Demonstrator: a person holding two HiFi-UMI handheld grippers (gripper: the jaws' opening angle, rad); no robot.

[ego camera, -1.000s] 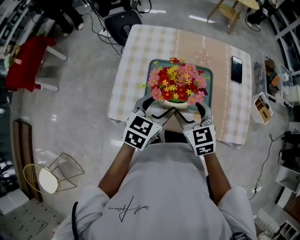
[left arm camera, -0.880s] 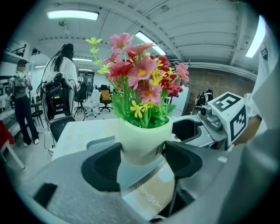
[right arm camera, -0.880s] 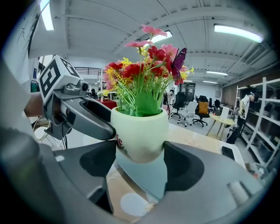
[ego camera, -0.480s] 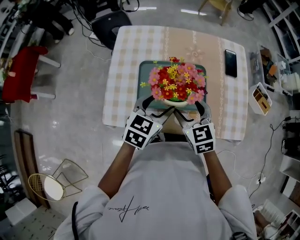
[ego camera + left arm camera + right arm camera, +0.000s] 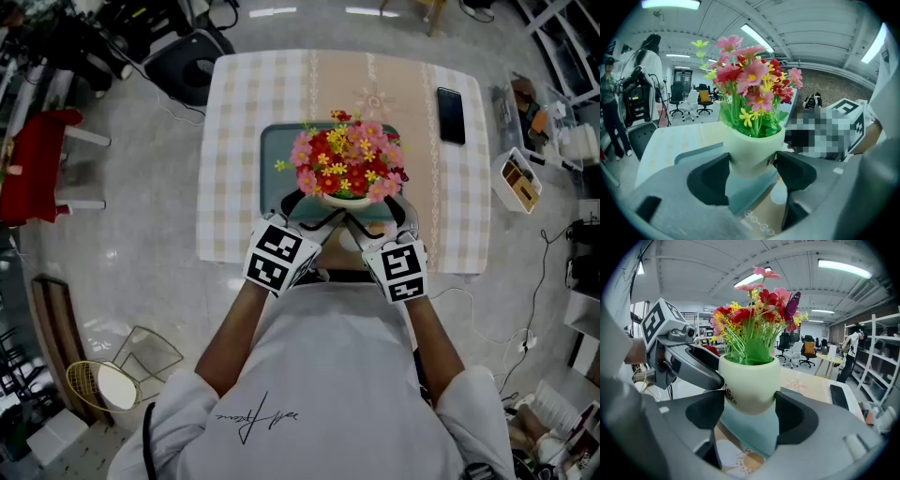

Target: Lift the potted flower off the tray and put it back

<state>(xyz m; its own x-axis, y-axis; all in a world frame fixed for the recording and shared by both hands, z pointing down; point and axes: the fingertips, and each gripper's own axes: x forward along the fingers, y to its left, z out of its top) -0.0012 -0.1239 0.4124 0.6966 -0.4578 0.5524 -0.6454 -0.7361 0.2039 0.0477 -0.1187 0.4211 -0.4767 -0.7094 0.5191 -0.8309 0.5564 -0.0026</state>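
Note:
A cream pot (image 5: 751, 150) (image 5: 750, 383) of pink, red and yellow flowers (image 5: 345, 159) hangs in the air above the near edge of the teal tray (image 5: 277, 150). My left gripper (image 5: 314, 214) (image 5: 751, 165) is shut on the pot from the left. From the other side my right gripper (image 5: 367, 217) (image 5: 750, 404) is shut on it too. In both gripper views the pot's base sits clear above the tray (image 5: 698, 151) (image 5: 751, 425). The blooms hide most of the tray in the head view.
The tray rests on a checked tablecloth (image 5: 234, 112) with a beige runner. A black phone (image 5: 451, 102) lies at the table's right. A small organiser box (image 5: 517, 184) stands on the floor to the right, a red chair (image 5: 37, 164) to the left. People stand far off (image 5: 609, 108).
Both grippers have carried the pot forward and slightly right, over the tray's near part; before, it hung closer to the table's front edge.

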